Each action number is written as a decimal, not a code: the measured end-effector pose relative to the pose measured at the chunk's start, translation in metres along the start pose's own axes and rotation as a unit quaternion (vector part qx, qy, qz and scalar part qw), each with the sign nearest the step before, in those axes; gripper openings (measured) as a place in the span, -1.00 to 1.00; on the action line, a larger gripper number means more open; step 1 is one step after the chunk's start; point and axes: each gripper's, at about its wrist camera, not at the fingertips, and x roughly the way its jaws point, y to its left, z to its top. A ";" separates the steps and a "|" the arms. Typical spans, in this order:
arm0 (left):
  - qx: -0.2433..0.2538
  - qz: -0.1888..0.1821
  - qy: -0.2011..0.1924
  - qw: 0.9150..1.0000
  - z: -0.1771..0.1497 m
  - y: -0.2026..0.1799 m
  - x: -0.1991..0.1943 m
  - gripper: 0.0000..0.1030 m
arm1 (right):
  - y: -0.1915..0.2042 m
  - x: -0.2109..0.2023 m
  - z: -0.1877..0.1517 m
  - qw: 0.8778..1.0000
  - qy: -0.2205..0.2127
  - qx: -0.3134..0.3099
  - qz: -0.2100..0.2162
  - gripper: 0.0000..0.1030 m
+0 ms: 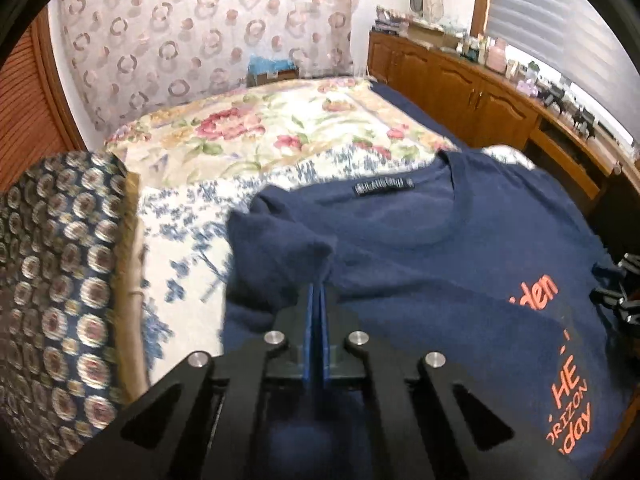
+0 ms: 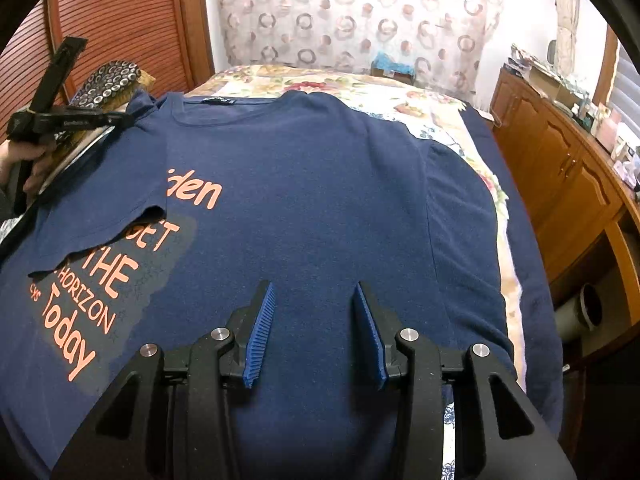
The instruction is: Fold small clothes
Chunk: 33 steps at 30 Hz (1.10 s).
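A navy T-shirt (image 2: 304, 184) with orange lettering lies face up on the bed, collar at the far end. Its left sleeve (image 2: 100, 200) is folded in over part of the print. My left gripper (image 1: 319, 282) has its blue pads pressed together on a raised bunch of the shirt's fabric (image 1: 280, 240) near the left shoulder. In the right wrist view the left gripper (image 2: 120, 117) sits at that shoulder, held by a hand (image 2: 28, 168). My right gripper (image 2: 314, 286) hovers open over the shirt's lower middle with nothing between its fingers.
The bed has a floral bedspread (image 1: 280, 128) with a blue-and-white cloth (image 1: 184, 240) under the shirt. A patterned cushion (image 1: 60, 280) lies to the left. Wooden cabinets (image 2: 560, 168) crowded with small items line the right side. A louvred door (image 2: 120, 20) is at the back left.
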 end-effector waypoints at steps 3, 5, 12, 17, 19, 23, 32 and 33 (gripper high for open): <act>-0.011 0.017 -0.018 1.000 0.005 0.016 -0.017 -1.00 | 0.000 0.000 0.000 1.000 0.000 0.001 0.001 -0.20; -0.025 0.024 -0.029 0.999 0.010 0.036 -0.027 -1.00 | 0.000 0.000 0.000 1.000 0.000 0.000 0.000 -0.20; -0.039 -0.004 -0.034 0.999 0.014 0.056 -0.041 -1.00 | 0.000 0.000 0.000 1.000 0.000 0.000 0.000 -0.19; -0.012 -0.031 -0.016 0.999 0.008 0.031 -0.030 -0.92 | -0.001 0.001 -0.001 1.000 -0.001 0.000 0.000 -0.19; -0.001 -0.032 0.008 0.999 0.005 0.017 -0.019 -0.89 | -0.001 0.001 -0.001 1.000 -0.001 0.000 0.001 -0.19; 0.027 -0.037 0.041 0.998 -0.007 -0.005 -0.001 -0.82 | -0.001 0.001 -0.002 1.000 -0.002 0.000 0.001 -0.19; 0.007 -0.002 0.059 0.998 -0.007 -0.011 0.022 -0.78 | -0.001 0.001 -0.002 1.000 -0.002 0.000 0.001 -0.19; 0.007 -0.001 0.057 0.998 -0.006 -0.011 0.024 -0.78 | -0.002 0.002 -0.002 1.000 -0.002 0.000 0.001 -0.19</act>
